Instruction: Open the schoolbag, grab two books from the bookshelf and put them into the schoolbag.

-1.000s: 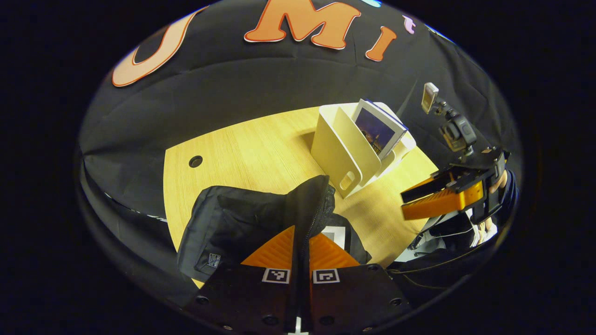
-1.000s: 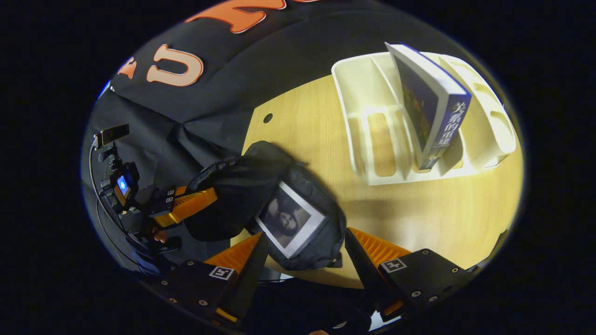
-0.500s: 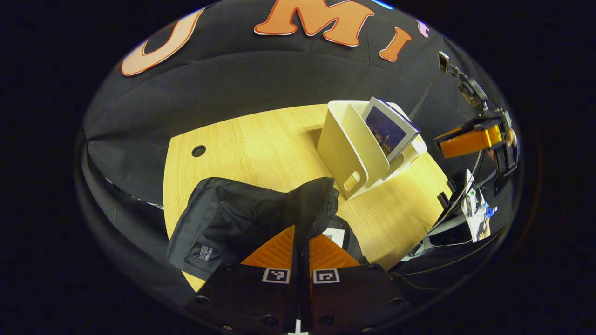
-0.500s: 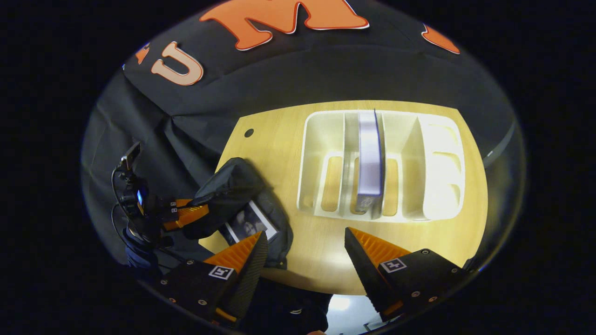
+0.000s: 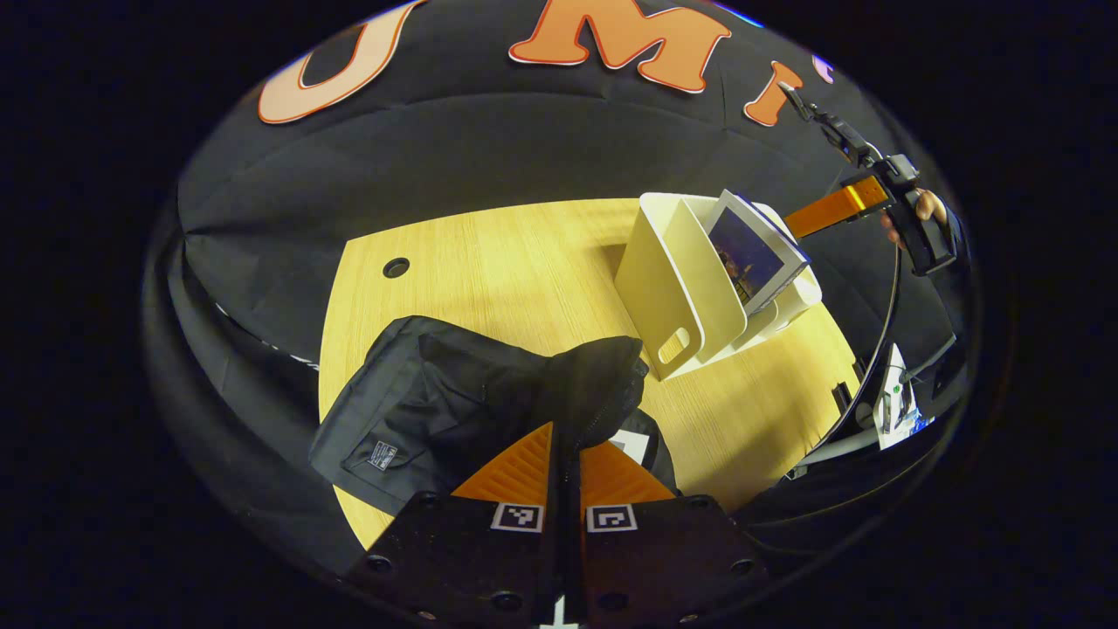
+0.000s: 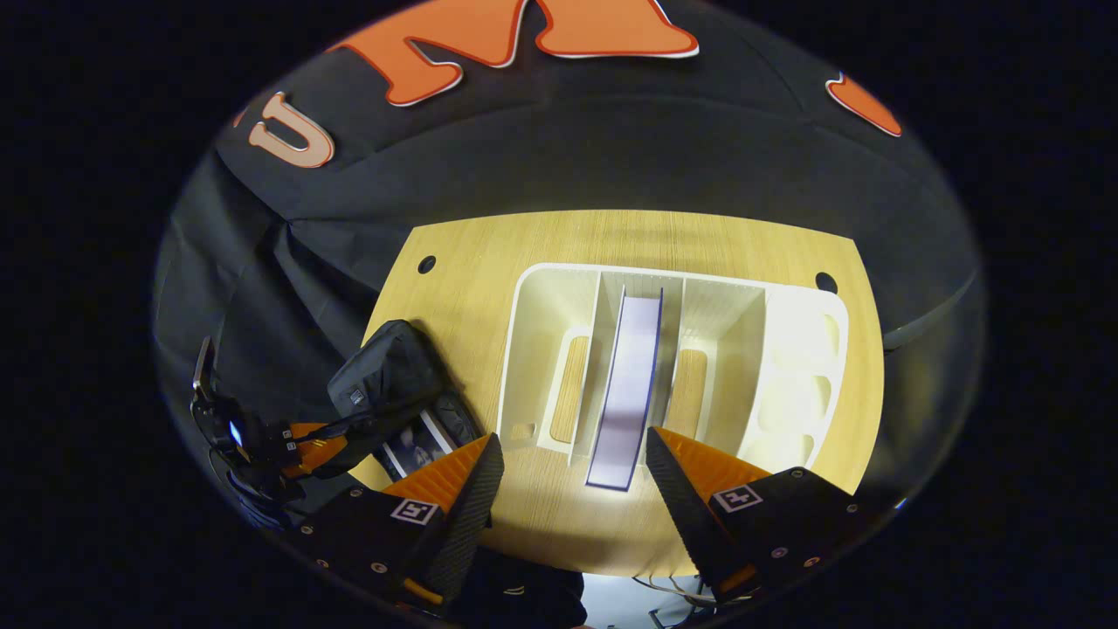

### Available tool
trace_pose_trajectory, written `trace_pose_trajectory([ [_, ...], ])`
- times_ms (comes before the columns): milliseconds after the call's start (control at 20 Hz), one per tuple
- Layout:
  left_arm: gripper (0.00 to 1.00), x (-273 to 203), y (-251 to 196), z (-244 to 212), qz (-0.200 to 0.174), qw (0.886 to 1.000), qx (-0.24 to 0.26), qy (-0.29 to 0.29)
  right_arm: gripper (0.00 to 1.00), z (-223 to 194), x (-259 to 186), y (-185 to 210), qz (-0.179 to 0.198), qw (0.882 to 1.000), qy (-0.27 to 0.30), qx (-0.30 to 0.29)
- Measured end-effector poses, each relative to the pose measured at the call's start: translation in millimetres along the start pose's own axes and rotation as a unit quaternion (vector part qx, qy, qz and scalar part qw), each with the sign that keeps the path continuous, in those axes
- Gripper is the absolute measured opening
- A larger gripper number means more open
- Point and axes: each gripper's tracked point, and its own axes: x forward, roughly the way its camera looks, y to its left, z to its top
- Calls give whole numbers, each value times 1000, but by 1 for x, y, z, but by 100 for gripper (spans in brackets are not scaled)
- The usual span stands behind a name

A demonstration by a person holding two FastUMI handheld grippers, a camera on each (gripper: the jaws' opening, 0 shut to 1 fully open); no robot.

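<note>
My left claw [image 5: 566, 454] is clenched on the bag [image 5: 476, 397]: both fingers pinch the raised edge of its flap by the zipper, and that fold hides the fingertips themselves. My right claw [image 6: 572, 476] is released, fingers spread wide with nothing between them, hanging above the near end of the shelf [image 6: 672, 358].

The bag lies at the near left corner of the table [image 6: 489, 288], its mouth held open. One book [image 6: 417, 444] is already inside; in the right gripper view I see just part of its pale cover, the rest cut off by my left finger and the bag's rim. In the left gripper view only a white corner of it peeks out. The second book [image 6: 631, 384] stands on edge in a middle slot of the shelf, seen from above, so its cover is hard to make out there; in the left gripper view it leans against a divider.

The slots either side of that book are free. The shelf sits toward the far right of the table, well apart from the bag, with bare wood between them. The bag slightly overhangs the near table edge.
</note>
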Motion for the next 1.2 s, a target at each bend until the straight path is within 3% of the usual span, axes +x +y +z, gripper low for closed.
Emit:
trace_pose_trajectory([
  [300,4,0,-3,-3,15,1000,-22,1,93,9,40,-19,-21,999,31,1],
  [450,4,0,-6,-4,20,999,-33,-2,76,8,54,-27,-33,998,45,-4],
  [500,4,0,-6,-5,22,999,-39,-4,60,8,58,-27,-36,998,47,-4],
  [550,4,1,-6,-7,24,999,-43,-5,53,8,61,-27,-37,998,53,-2],
  [600,4,1,-5,-10,27,999,-47,-5,59,8,61,-25,-36,998,54,2],
  [650,4,2,-6,-10,28,998,-48,-7,47,10,63,-26,-38,998,55,5],
  [700,4,1,-5,-10,30,998,-46,-9,54,10,62,-28,-46,997,55,12],
  [850,4,-1,-4,-10,27,999,-36,-13,39,12,54,-48,-89,995,41,33],
  [900,4,-1,-5,-10,23,999,-30,-13,36,10,49,-47,-87,995,41,41],
  [950,4,0,-4,-10,19,999,-26,-12,41,8,45,-45,-83,994,38,52],
  [1100,4,1,-4,-9,0,1000,1,-10,24,1,24,-42,-97,993,19,64],
  [1150,4,1,-2,-11,-4,1000,10,-9,33,-1,19,-39,-103,992,14,66],
  [1200,4,-1,-1,-11,-9,1000,17,-9,33,-4,14,-35,-105,992,11,69],
])
